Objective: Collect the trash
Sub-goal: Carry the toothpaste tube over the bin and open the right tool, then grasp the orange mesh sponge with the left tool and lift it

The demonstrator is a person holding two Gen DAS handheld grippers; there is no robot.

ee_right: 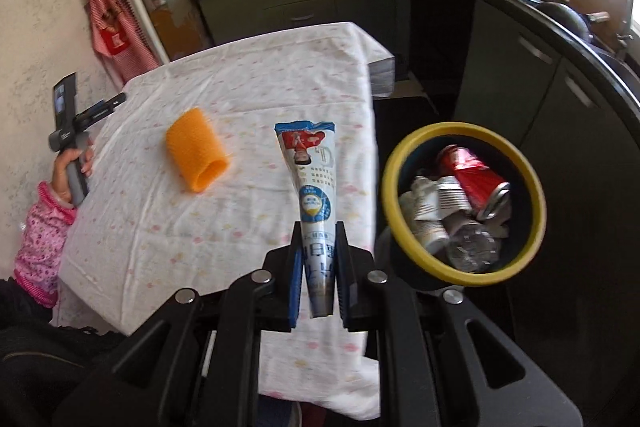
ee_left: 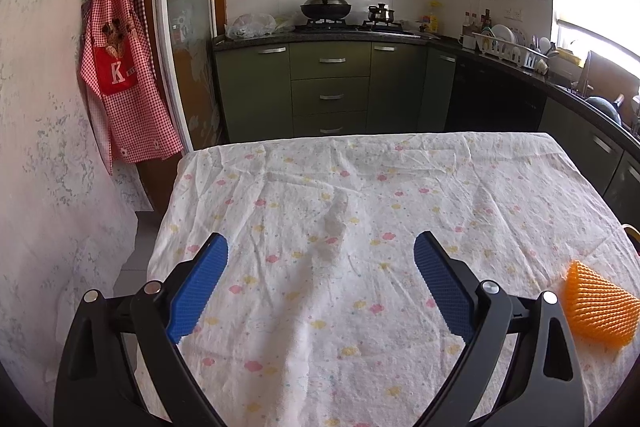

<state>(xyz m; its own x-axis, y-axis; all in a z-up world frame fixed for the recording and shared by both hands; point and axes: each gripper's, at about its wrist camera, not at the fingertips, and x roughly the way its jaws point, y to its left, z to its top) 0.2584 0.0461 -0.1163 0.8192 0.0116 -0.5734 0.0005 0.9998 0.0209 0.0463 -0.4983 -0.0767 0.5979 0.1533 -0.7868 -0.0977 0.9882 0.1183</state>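
My right gripper (ee_right: 319, 233) is shut on a white and blue squeezed tube (ee_right: 314, 183) and holds it above the table's right edge, left of the bin. The yellow-rimmed bin (ee_right: 520, 163) stands off the table to the right and holds a red can (ee_right: 474, 173) and crumpled paper cups. An orange foam net sleeve (ee_right: 198, 155) lies on the tablecloth; it also shows in the left wrist view (ee_left: 596, 305) at the right. My left gripper (ee_left: 320, 257) is open and empty above the cloth.
The table (ee_left: 360, 187) has a white floral cloth. Green kitchen cabinets (ee_left: 328, 95) and a counter with a stove stand behind it. A red checked apron (ee_left: 120, 67) hangs on the left wall. The left handheld gripper (ee_right: 70, 131) shows at the table's left side.
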